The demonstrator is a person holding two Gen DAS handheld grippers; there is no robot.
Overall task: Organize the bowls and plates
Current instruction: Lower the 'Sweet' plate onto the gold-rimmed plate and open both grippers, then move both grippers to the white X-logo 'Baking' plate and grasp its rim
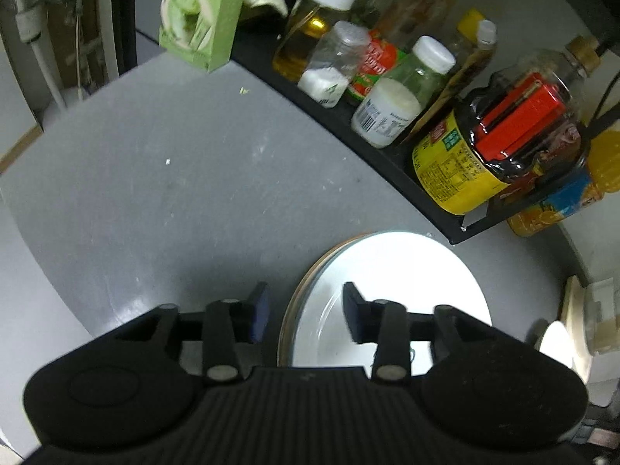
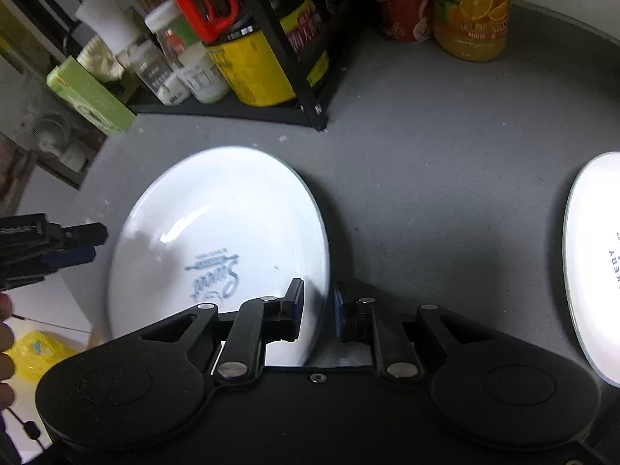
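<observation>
A white plate (image 2: 217,224) with blue print in its well sits tilted on the grey counter (image 2: 426,178). My right gripper (image 2: 317,312) is shut on its right rim, one pad above and one below. In the left wrist view the same plate (image 1: 407,271) glares white, and my left gripper (image 1: 306,312) stands open astride its left rim without touching it. The left gripper (image 2: 95,246) also shows at the left edge of the right wrist view. A second white dish (image 2: 593,271) with printed letters lies on the counter to the right.
A black wire rack (image 2: 306,89) with jars and bottles (image 1: 391,108) stands just behind the plate. A green box (image 2: 93,97) leans at its left end. An orange juice bottle (image 2: 472,11) and a red can (image 2: 403,0) stand at the back. A person's fingers (image 2: 4,333) show at far left.
</observation>
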